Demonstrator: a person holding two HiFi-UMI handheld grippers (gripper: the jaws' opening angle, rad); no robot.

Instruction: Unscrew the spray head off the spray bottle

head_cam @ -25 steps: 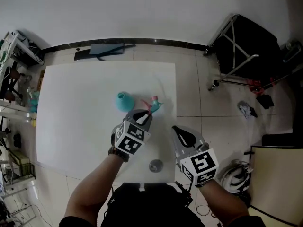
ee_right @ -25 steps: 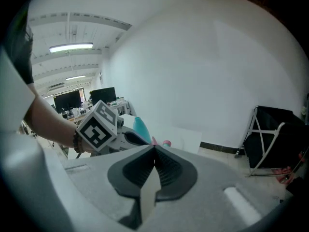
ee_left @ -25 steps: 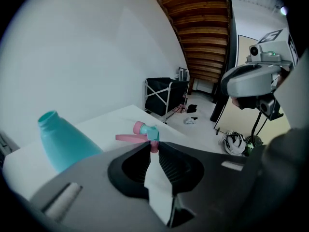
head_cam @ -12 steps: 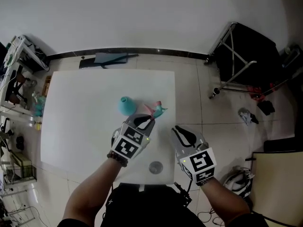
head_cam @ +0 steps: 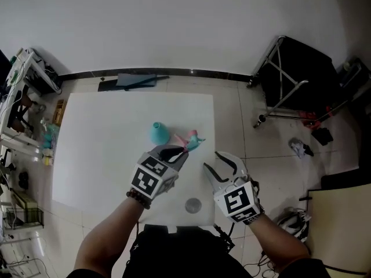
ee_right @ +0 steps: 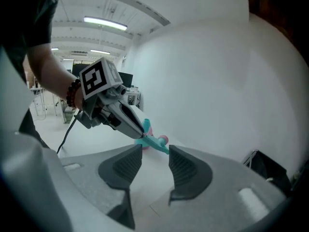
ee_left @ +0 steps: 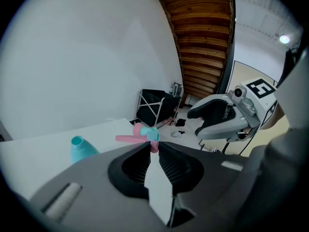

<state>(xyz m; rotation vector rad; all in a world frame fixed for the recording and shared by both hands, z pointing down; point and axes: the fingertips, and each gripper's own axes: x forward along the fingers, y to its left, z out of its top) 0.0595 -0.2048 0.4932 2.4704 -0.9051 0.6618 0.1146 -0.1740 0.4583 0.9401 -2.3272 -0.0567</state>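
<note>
Where the head [head_cam: 192,139] is: pinched at the tips of the left gripper [head_cam: 183,150], hanging above the desk [head_cam: 98,143] just right of the bottle and apart from it.
Head: pink and teal, its pink trigger pointing left in the left gripper view.
Bottle [head_cam: 159,132]: teal, standing upright near the desk's centre, its neck showing open.
Left fingers [ee_left: 137,166]: pressing nearly together, clamping a pink part of the head.
Right gripper [head_cam: 213,160]: hovering at the lower right of the head, near the desk's right edge, pointing toward it.
Right fingers [ee_right: 186,170]: standing spread, having just been opening; nothing is lying between them, and the head is showing beyond their tips.
Grey disc [head_cam: 192,205]: lying at the desk's near edge, between the two wrists.
Black cart [head_cam: 298,68]: standing on the floor at upper right.
</note>
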